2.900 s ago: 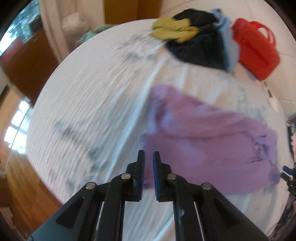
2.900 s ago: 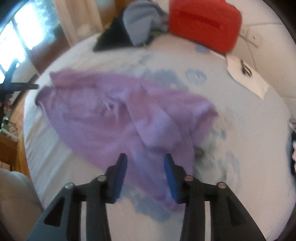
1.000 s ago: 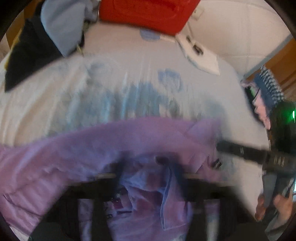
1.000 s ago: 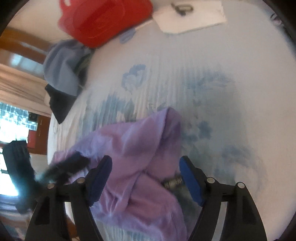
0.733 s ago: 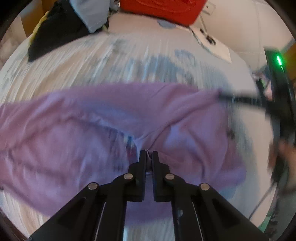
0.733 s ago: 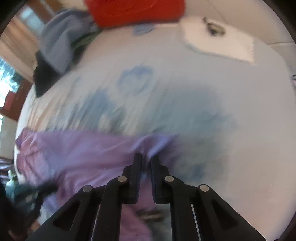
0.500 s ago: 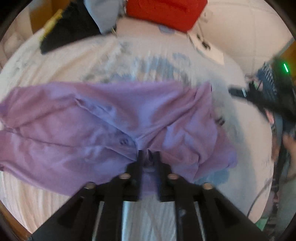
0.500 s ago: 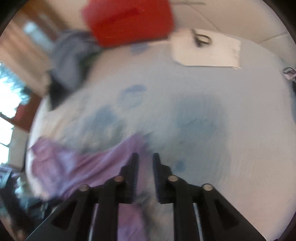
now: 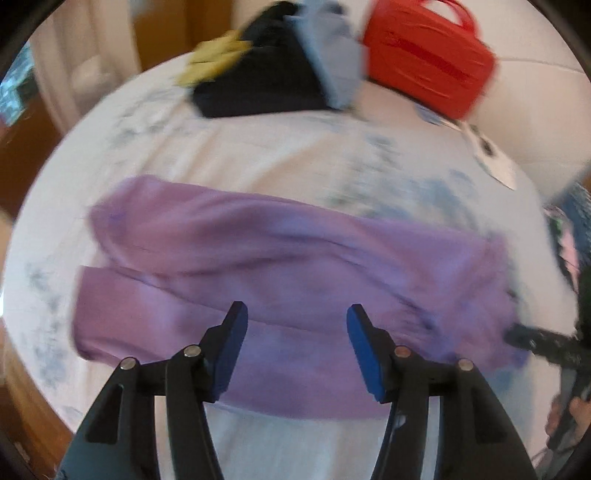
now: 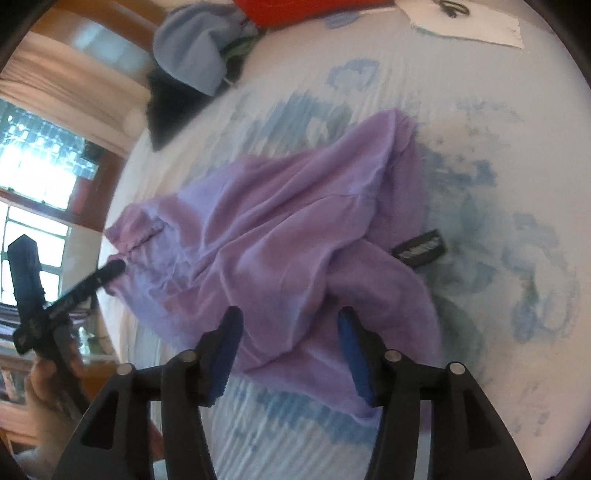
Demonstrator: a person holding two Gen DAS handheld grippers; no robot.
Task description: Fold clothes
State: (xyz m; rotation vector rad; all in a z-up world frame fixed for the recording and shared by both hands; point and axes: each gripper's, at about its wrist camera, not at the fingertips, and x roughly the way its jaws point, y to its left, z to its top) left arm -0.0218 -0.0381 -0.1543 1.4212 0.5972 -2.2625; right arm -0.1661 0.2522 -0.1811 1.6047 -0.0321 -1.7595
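The left gripper (image 9: 293, 343) hangs just above the near edge of the purple garment (image 9: 288, 280), its blue-padded fingers (image 9: 231, 350) spread wide and holding nothing. The right gripper (image 10: 288, 341) is likewise spread apart, empty, with a loose fold of the same garment (image 10: 280, 236) lying between and just beyond its fingers (image 10: 352, 356); whether the pads touch the cloth cannot be told.

The garment lies crumpled on the bed (image 9: 229, 147), stretched in a long band across the floral sheet in the left view, with a lengthwise crease along its middle. In the right view it is bunched, and a small dark label (image 10: 419, 248) sticks out at its right side.

Farther back on the bed sits a pile of clothes (image 9: 258, 85): a dark piece, a light blue piece (image 9: 332, 66) draped over it, and something yellow (image 9: 210, 61) at its left end. Just beside the pile stands a red bag (image 9: 428, 62) with handles, zipped; its contents cannot be seen. A white paper (image 10: 469, 20) lies on the sheet near the bag.
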